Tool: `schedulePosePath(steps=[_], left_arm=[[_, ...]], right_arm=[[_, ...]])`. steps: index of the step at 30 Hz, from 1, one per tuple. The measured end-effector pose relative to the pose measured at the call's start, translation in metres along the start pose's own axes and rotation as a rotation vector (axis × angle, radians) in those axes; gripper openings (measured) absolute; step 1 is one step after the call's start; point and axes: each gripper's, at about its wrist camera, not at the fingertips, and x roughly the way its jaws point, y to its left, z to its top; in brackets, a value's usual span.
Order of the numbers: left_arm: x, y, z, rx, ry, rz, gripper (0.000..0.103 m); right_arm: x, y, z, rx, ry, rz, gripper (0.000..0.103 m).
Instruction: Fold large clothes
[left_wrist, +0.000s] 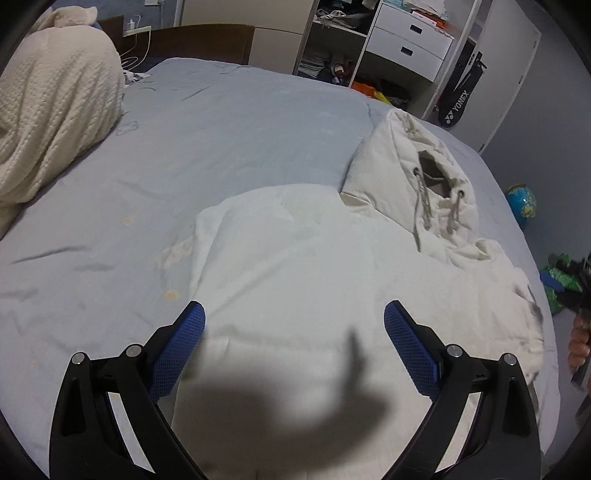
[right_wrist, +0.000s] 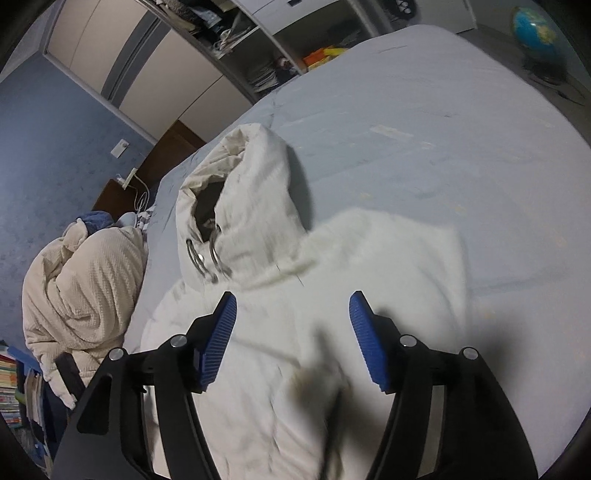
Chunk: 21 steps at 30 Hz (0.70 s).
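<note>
While the white hoodie (left_wrist: 306, 258) lies spread on the blue bed sheet (left_wrist: 221, 122), the folding looks only partly done, as far as I can judge. One part of the hoodie, maybe a sleeve or a side, seems to be turned in over the body, because a soft rounded fold edge shows near the middle in the left wrist view, but the cloth is blurry and I cannot be sure. Its hood (right_wrist: 240, 192) sticks out flat on the sheet, with the grey drawstrings (left_wrist: 428, 206) hanging loose, so it is not tucked in yet. Left gripper (left_wrist: 294, 314) hangs just above the body of the hoodie with its blue fingers (left_wrist: 184, 343) spread wide, holding nothing. Right gripper (right_wrist: 292, 304) is also above the hoodie, near the neck, with its fingers (right_wrist: 221, 332) wide apart and nothing between them. Both cast dark shadows on the cloth. I think the hood, the far side and the last fold in half are left to do. A fluffy cream blanket (left_wrist: 55, 110) sits in a heap at the far side of the bed, well apart from the hoodie, and a globe (right_wrist: 535, 29) stands on the floor
</note>
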Motion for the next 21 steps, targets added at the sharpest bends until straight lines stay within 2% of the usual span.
schedulePosePath(steps=[6, 10, 13, 21], left_arm=[[0.034, 0.002, 0.001, 0.037, -0.002, 0.029, 0.096], [0.045, 0.014, -0.019, -0.001, -0.061, -0.022, 0.097], [0.049, 0.015, -0.018, -0.008, -0.076, -0.041, 0.097], [0.052, 0.018, -0.020, -0.026, -0.103, -0.076, 0.097]], right_arm=[[0.062, 0.013, 0.051, -0.011, 0.045, 0.030, 0.062], [0.104, 0.011, 0.087, 0.001, 0.070, 0.063, 0.065], [0.135, 0.010, 0.109, 0.014, 0.080, 0.067, 0.066], [0.205, 0.008, 0.139, 0.070, 0.124, 0.170, 0.067]])
